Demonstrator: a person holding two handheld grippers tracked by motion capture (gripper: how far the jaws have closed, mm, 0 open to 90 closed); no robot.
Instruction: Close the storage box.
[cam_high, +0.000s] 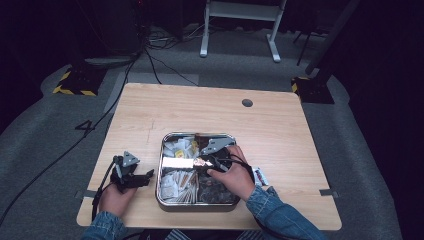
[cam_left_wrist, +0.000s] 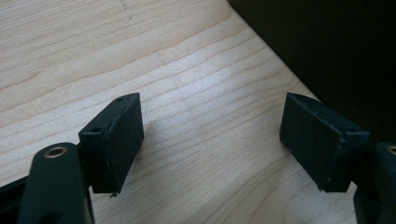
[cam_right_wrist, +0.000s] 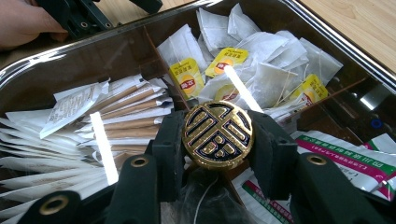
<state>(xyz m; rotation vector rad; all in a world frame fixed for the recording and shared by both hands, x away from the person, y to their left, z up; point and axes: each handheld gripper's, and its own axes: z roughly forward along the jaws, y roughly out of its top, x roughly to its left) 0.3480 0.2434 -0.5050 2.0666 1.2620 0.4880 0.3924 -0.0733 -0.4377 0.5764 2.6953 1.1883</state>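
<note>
The round gold-and-black medallion (cam_right_wrist: 218, 134) sits clamped edge to edge in the right gripper (cam_right_wrist: 218, 140), held above the middle of the metal tray (cam_high: 161, 172), where its dividers cross. It looks like a foil-wrapped or lacquered disc: stiff, light, and probably slick at the rim, so a hold across its full width, as now, seems the safest; a pinch nearer one edge might let it pivot or slip out. Past it in the tray lie tea bags (cam_right_wrist: 261, 70) with yellow tags, paper-wrapped sticks (cam_right_wrist: 126, 112) in the next compartment, and green-and-red sachets (cam_right_wrist: 355, 156) on the other side. The left gripper (cam_left_wrist: 212, 140) rests open and empty on the wooden surface (cam_left_wrist: 187, 84), just beside the tray.
</note>
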